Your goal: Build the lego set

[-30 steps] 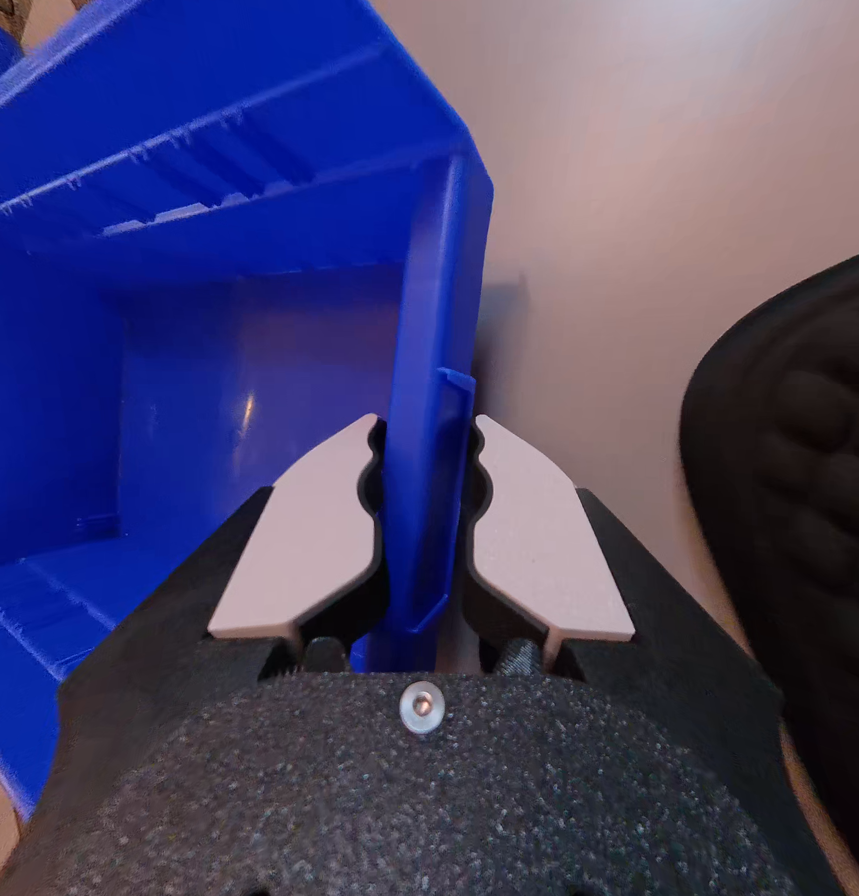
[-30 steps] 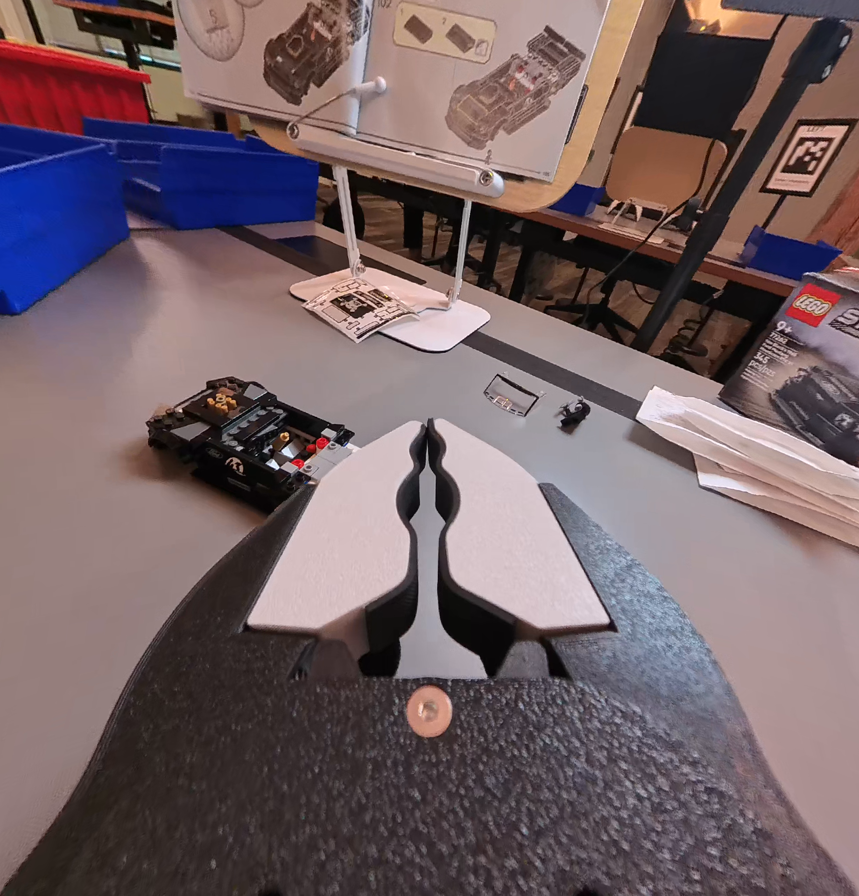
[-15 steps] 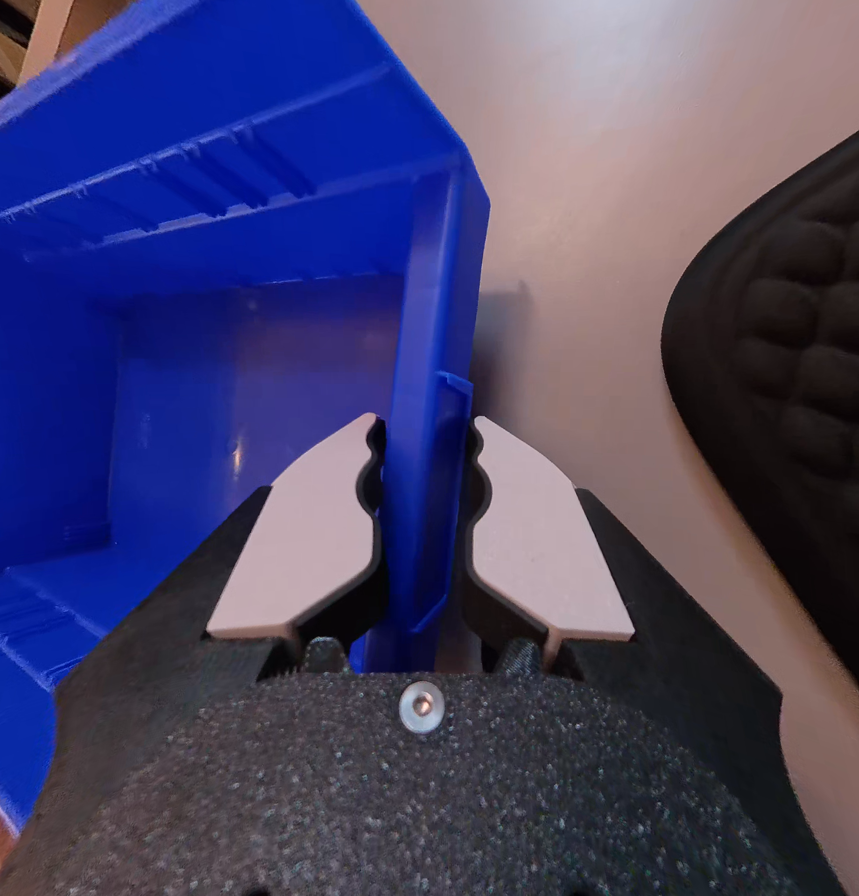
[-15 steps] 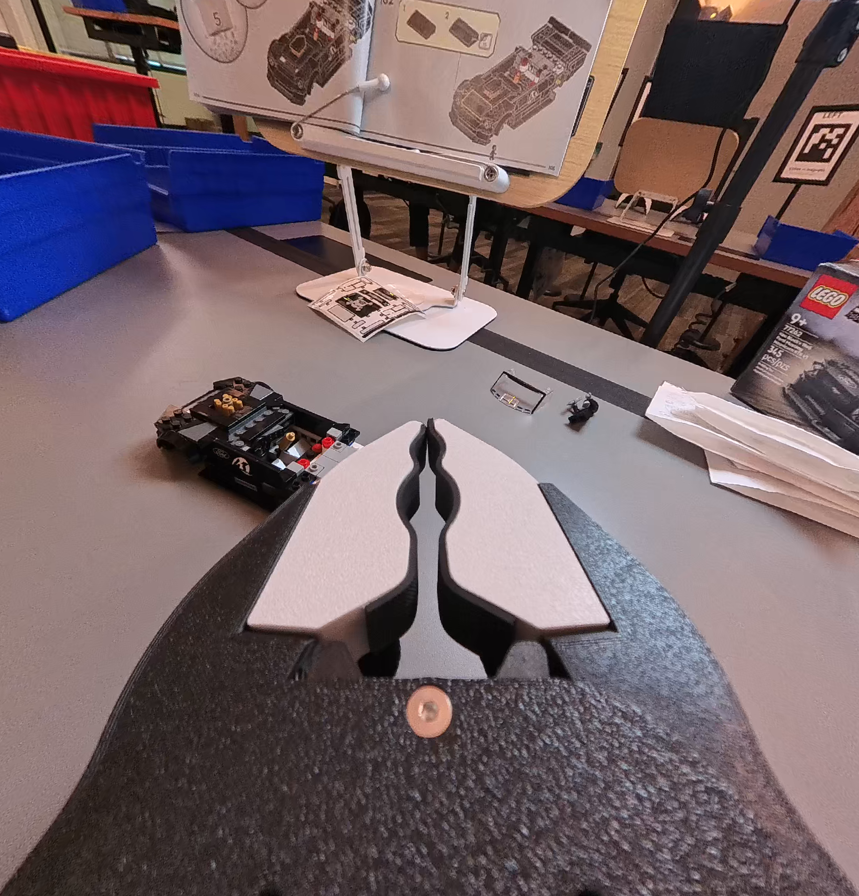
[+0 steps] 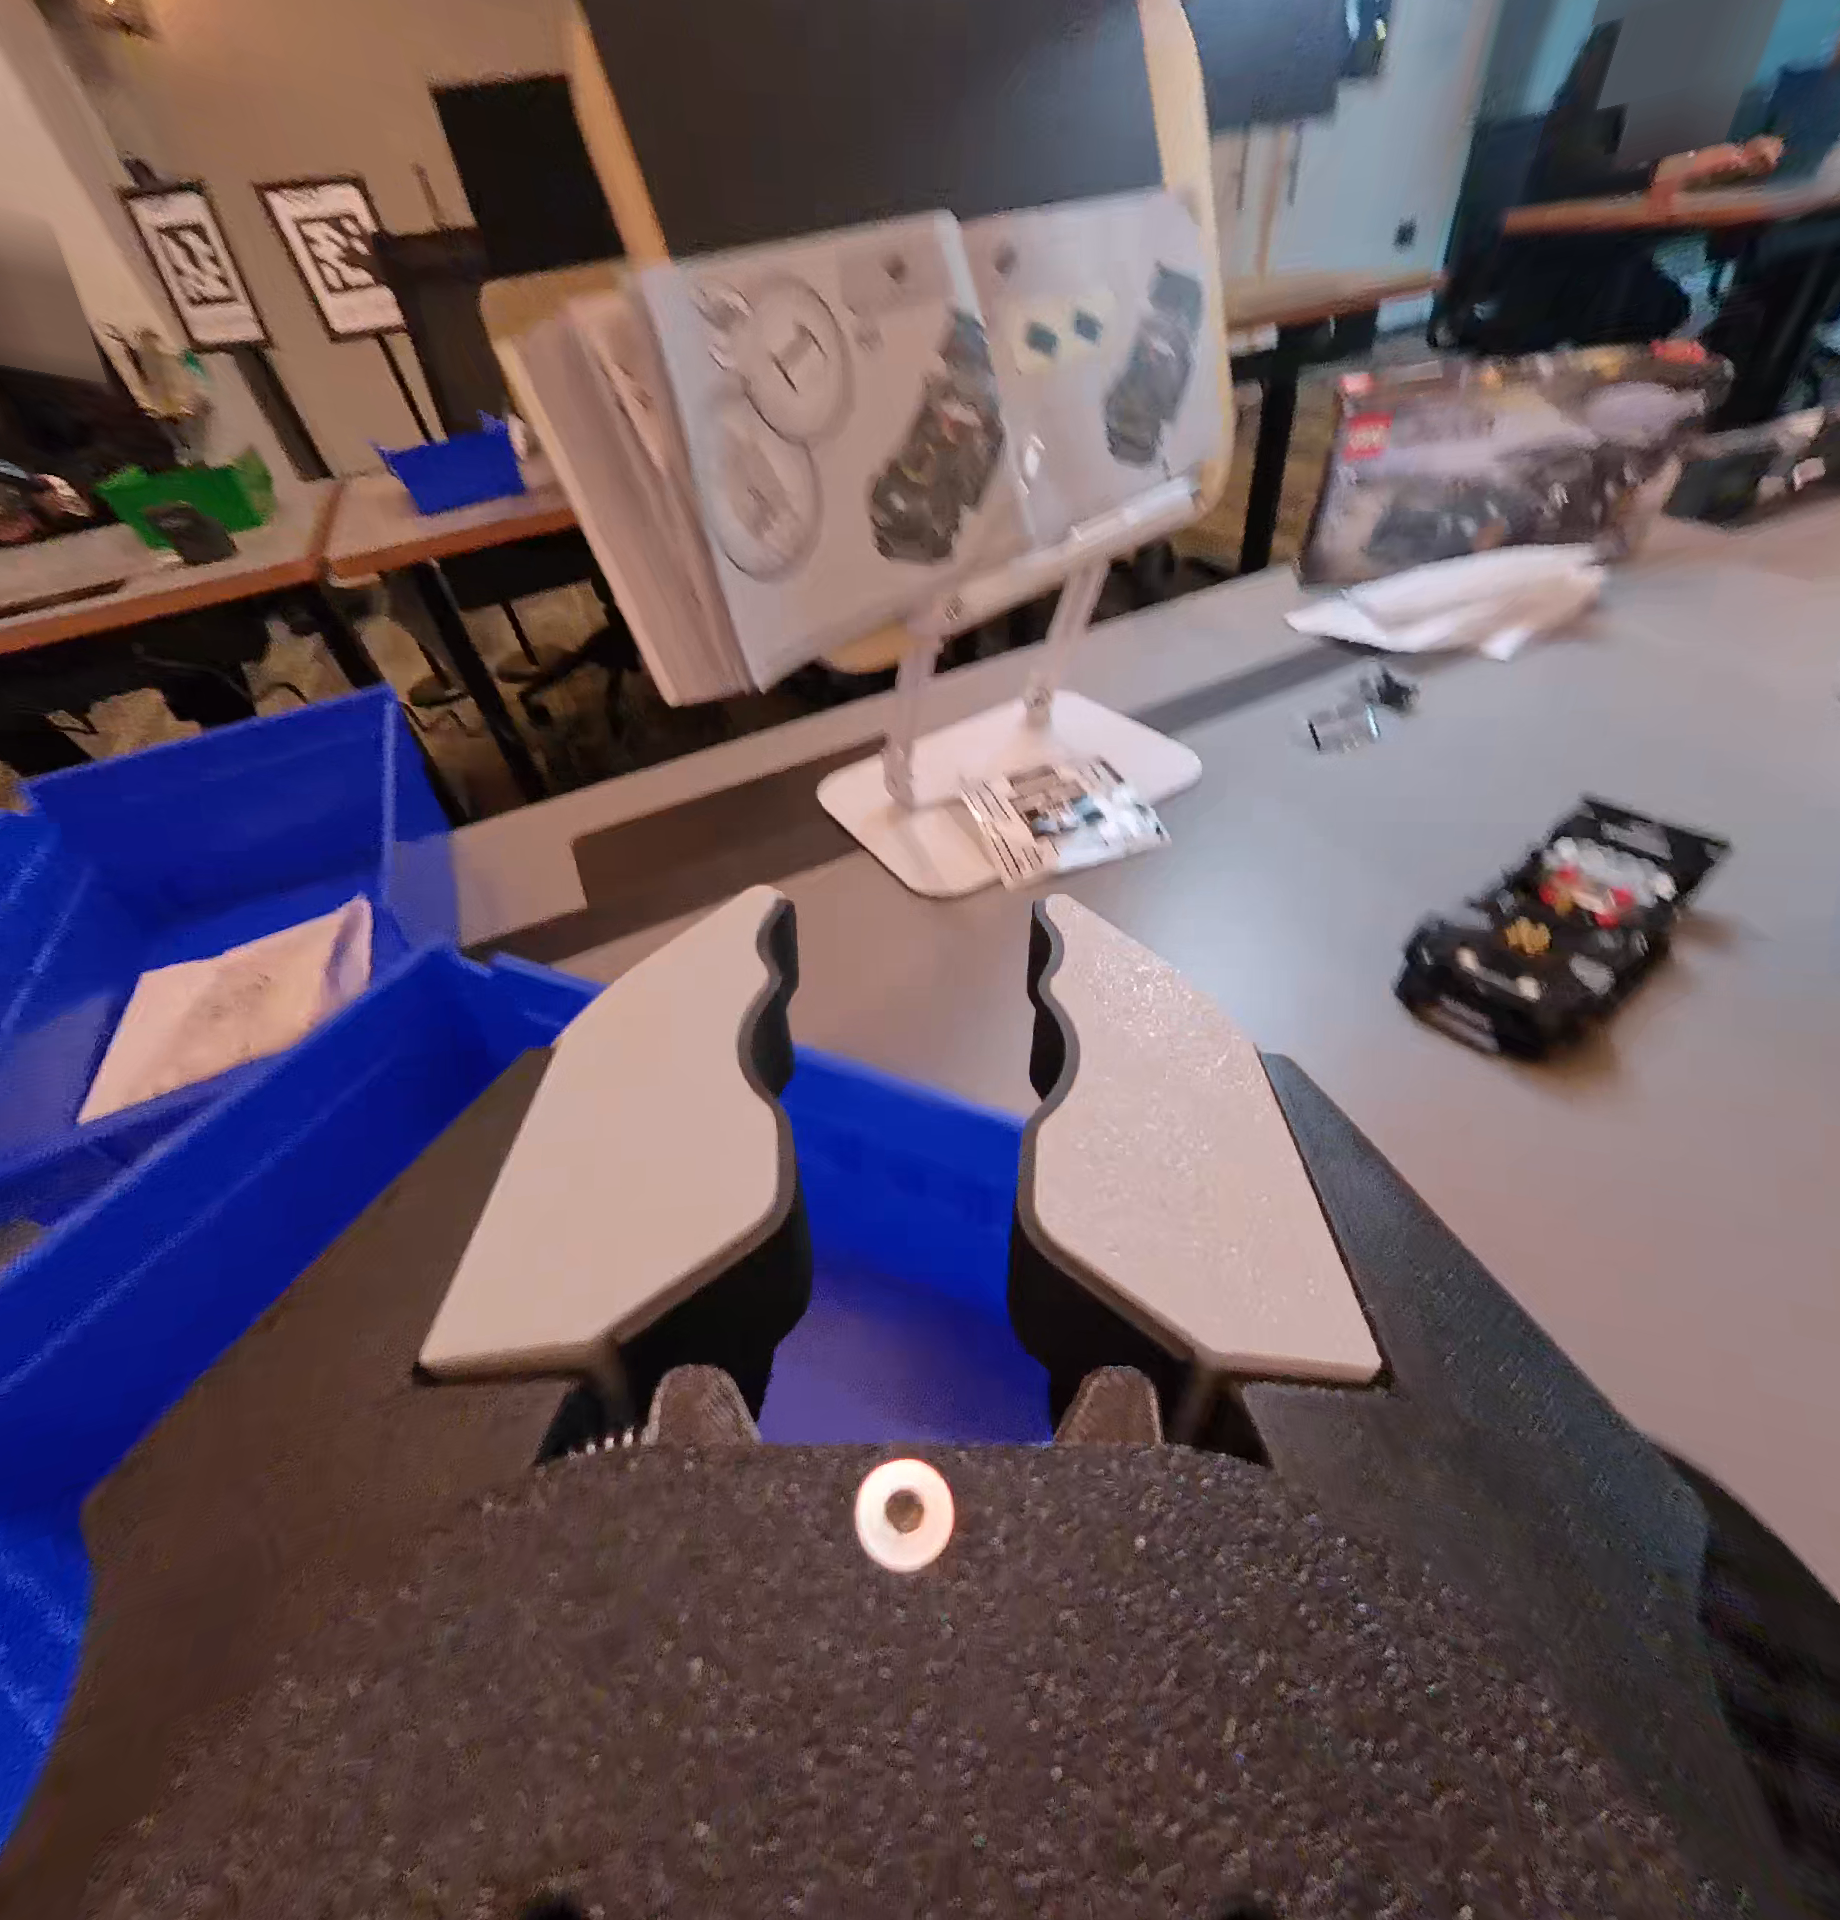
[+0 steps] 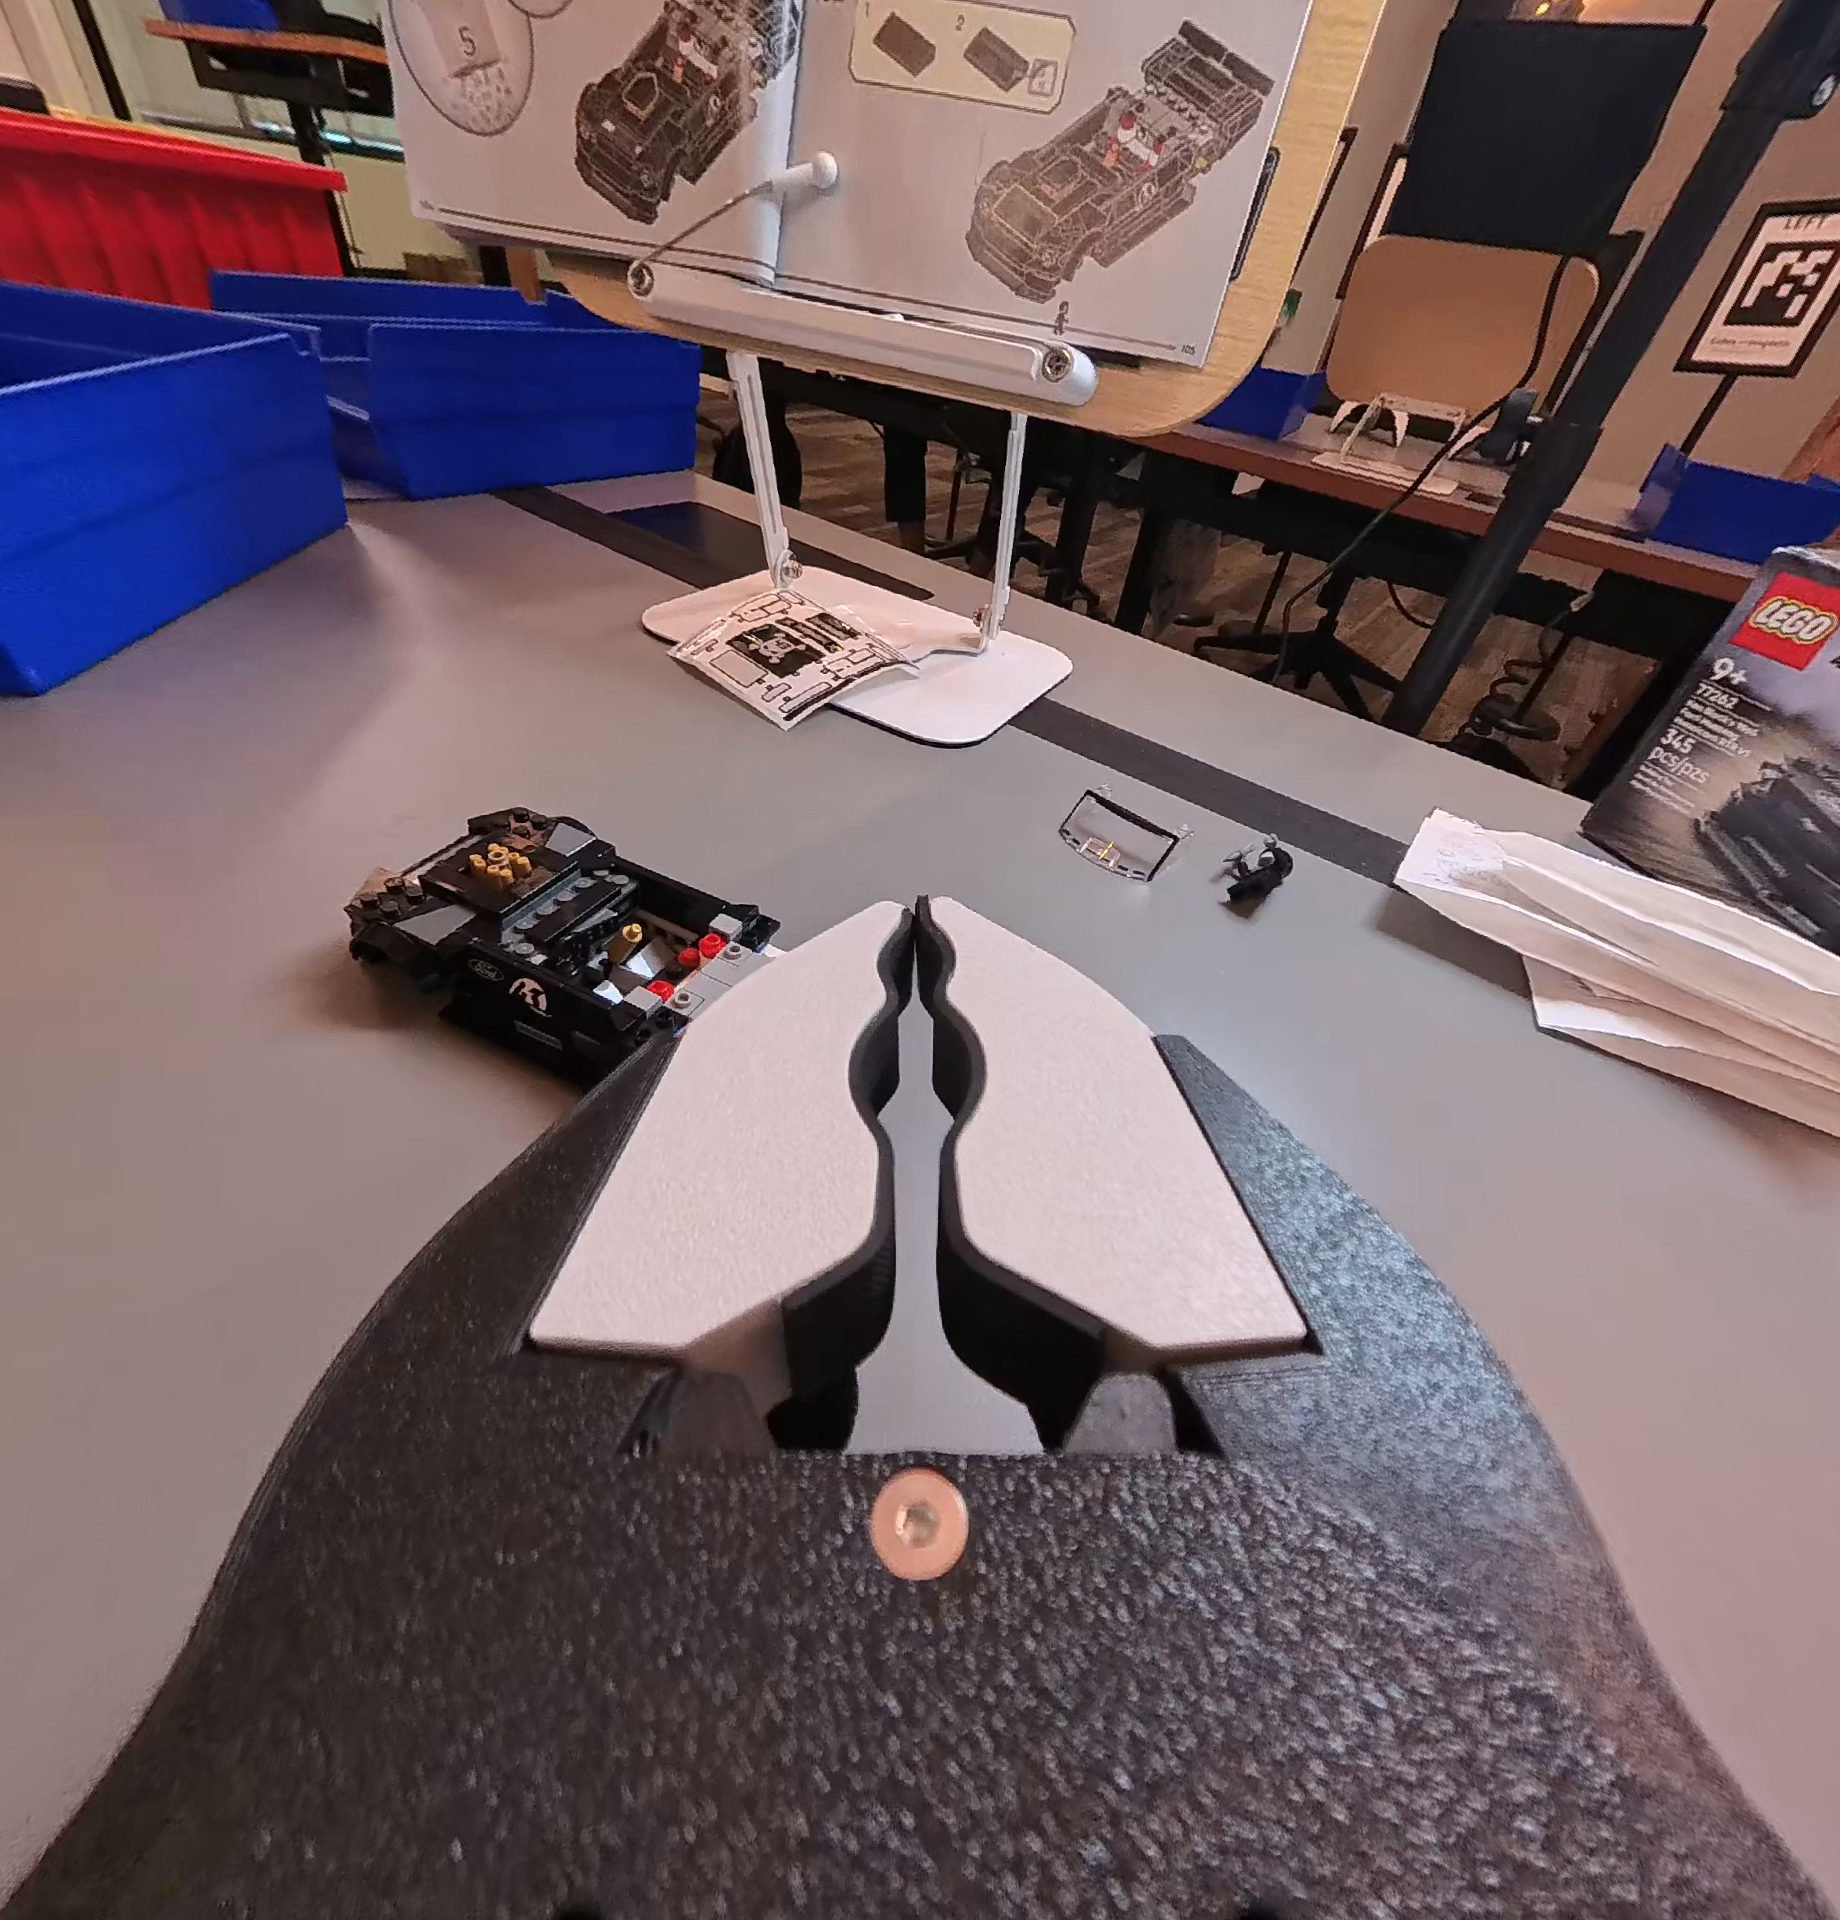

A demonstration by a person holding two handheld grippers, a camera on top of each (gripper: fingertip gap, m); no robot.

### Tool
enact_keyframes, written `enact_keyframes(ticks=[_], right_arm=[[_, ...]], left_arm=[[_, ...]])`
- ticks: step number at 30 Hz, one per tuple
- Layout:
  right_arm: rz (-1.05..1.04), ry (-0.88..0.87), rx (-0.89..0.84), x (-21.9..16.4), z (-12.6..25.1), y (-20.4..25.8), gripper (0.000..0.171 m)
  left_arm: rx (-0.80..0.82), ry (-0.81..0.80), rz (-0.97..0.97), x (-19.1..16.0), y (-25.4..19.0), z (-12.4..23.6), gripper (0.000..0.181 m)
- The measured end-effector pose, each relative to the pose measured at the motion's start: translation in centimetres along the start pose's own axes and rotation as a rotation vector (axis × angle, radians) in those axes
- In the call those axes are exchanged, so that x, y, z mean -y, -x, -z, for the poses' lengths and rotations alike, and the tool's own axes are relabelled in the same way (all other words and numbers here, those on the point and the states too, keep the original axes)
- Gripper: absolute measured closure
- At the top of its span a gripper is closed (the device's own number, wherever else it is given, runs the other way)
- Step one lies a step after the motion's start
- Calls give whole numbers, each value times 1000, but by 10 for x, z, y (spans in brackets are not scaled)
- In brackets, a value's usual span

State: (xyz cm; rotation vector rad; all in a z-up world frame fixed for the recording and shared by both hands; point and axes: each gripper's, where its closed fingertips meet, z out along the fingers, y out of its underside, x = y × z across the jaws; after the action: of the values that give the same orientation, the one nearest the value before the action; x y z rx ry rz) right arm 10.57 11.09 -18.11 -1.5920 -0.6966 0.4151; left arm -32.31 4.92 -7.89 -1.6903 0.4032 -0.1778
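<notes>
Clearly the build is only partly done: beyond the blue bin (image 5: 272, 1195) under the left gripper (image 5: 908, 997), whose jaws are spread and empty, the roofless black car (image 6: 557, 951) is seen. Near the car, the right gripper (image 6: 916, 920) is closed on nothing; farther off lie an unfitted windscreen (image 6: 1124, 836) and a small dark piece (image 6: 1254, 868).

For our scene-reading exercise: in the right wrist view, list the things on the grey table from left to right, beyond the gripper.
Blue bin → black lego car → sticker sheet → clear windscreen piece → small black piece → white paper bags → lego box.
</notes>
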Motion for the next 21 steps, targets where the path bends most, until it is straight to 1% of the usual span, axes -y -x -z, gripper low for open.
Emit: enact_keyframes(ticks=[1,3,7,8,11,13,15,17,21], right_arm=[[4,1,4,0,0,1,171],[17,3,11,-1,0,3,171],[22,9,20,-2,-1,4,171],[19,9,22,-2,-1,3,171],[5,11,25,-3,-1,2,171],[-4,14,22,-4,-2,0,171],[-10,17,19,-5,-2,-1,171],[-15,19,16,-5,-3,-2,171],[-23,24,0,-6,-5,-5,171]], left_arm=[[13,-28,20,10,9,-5,140],[41,-55,58,26,29,-15,147],[121,-5,-4,41,77,-38,173],[139,14,-13,43,90,-45,177],[135,52,47,50,123,-65,181],[179,107,28,51,152,-77,181],[261,200,-61,43,189,-90,178],[330,308,-104,28,227,-101,173],[374,498,-74,-21,280,-117,164]])
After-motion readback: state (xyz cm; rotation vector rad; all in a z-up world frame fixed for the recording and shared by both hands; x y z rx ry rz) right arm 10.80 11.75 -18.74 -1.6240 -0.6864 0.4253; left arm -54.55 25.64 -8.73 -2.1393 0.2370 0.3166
